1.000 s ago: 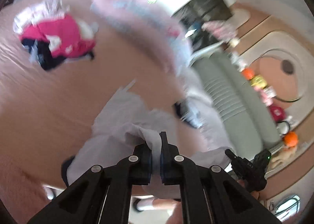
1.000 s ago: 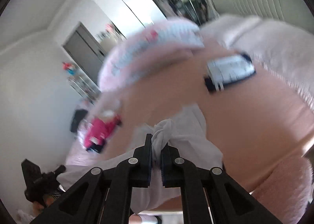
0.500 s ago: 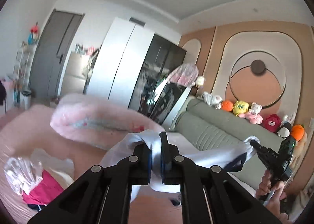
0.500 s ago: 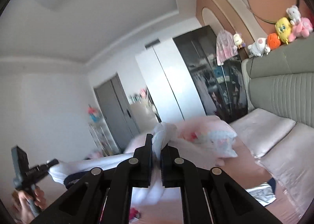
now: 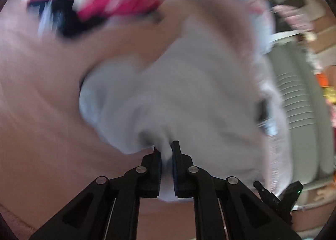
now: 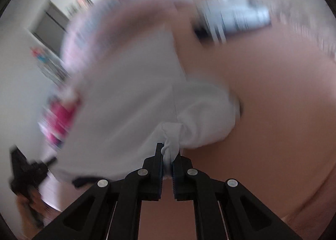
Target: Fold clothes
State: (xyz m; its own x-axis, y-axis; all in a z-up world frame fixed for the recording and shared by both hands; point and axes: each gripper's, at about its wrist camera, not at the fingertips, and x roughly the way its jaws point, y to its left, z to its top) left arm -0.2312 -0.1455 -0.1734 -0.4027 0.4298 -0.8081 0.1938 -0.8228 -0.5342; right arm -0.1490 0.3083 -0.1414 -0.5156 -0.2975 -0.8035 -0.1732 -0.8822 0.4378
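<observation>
A white garment (image 5: 180, 97) spreads over the pink bed (image 5: 42, 93); both views are motion-blurred. My left gripper (image 5: 166, 154) is shut on a bunched edge of it. My right gripper (image 6: 169, 154) is shut on another bunched edge of the same garment (image 6: 134, 101), near the bed surface (image 6: 262, 97). The right gripper also shows at the lower right of the left wrist view (image 5: 277, 196), and the left gripper at the lower left of the right wrist view (image 6: 29, 172).
A heap of pink, white and dark clothes (image 5: 94, 2) lies on the bed beyond the garment. A pink-and-white pillow (image 6: 109, 21) and a folded striped item (image 6: 237, 19) lie farther back. A grey-green headboard (image 5: 304, 114) stands at the right.
Half a second ago both grippers held the garment raised, facing the room. Now both have swung down toward the bed, and the garment spreads over it.
</observation>
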